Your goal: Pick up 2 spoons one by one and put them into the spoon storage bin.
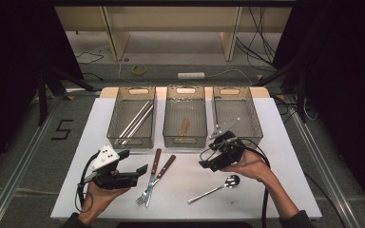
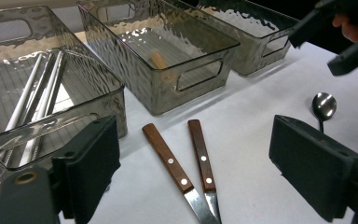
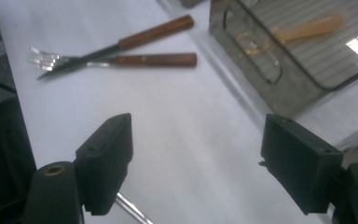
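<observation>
A knife [image 1: 155,161] and a fork [image 1: 166,166], both with wooden handles, lie crossed on the white table, handles toward the bins. A metal spoon [image 1: 218,187] lies to their right. My left gripper [image 1: 134,162] is open just left of the knife and fork, and the two handles [image 2: 168,158] show between its jaws. My right gripper [image 1: 205,159] is open above the table, right of the fork and behind the spoon. In the right gripper view its jaws [image 3: 198,135] have bare table between them, with the fork [image 3: 154,59] and knife [image 3: 154,31] beyond.
Three clear bins stand in a row at the back. The left bin [image 1: 119,111] holds long metal rods [image 1: 135,121], the middle bin [image 1: 170,116] a pale wooden-handled piece [image 1: 184,126], and the right bin [image 1: 252,114] stands behind my right gripper. The table edge [image 1: 180,217] runs near the person's forearms.
</observation>
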Motion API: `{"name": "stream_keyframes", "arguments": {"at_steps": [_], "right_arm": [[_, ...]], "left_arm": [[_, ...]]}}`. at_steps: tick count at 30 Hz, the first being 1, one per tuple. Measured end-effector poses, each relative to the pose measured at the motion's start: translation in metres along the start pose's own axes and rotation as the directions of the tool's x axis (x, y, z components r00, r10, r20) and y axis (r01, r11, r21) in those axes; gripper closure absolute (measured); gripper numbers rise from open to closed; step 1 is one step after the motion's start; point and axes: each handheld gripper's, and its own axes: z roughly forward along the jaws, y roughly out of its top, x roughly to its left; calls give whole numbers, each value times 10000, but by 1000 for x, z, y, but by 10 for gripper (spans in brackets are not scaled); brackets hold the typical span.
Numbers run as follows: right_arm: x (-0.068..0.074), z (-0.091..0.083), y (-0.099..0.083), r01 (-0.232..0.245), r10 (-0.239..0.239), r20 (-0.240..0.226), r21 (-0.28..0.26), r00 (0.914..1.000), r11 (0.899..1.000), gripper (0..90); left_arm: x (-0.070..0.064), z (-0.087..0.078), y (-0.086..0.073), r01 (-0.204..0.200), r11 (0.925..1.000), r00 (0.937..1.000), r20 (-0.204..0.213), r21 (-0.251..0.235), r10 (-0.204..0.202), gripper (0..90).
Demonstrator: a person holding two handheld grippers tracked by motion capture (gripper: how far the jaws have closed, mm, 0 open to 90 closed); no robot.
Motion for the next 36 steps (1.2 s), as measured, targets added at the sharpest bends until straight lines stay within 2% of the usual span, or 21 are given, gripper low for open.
{"name": "stream_keyframes", "arguments": {"at_steps": [3,8,12,15,23,25,29,36], "right_arm": [[5,2,-9,99,-98,-46,270,9999,9996,264],[13,7,-20,64,-57,-239,295,9997,9995,254],[19,12,-25,285,-262,-320,741,9991,9968,248],[22,16,-28,489,-457,-295,1163,9985,9920,248],[26,23,-33,534,-475,-363,1828,9982,9817,259],[27,26,-35,800,-741,-372,1957,9966,9774,274],[28,29,-38,953,-892,-372,2243,9953,9699,281],[30,32,-41,872,-796,-396,2586,9960,9620,313]], "left_arm": [[0,1,0,-29,10000,10000,-9,-5,29,156],[0,0,0,-43,10000,10000,7,-5,43,156],[-1,0,0,-65,10000,10000,15,-51,65,156],[-1,0,0,-97,10000,9999,37,-3,97,156],[-1,0,0,-72,10000,10000,25,-61,72,156],[-1,0,0,-96,9999,10000,26,-54,96,156],[-1,-1,0,-125,9999,9999,35,-45,125,156],[-2,-1,0,-104,9999,9999,33,-84,105,156]]}}
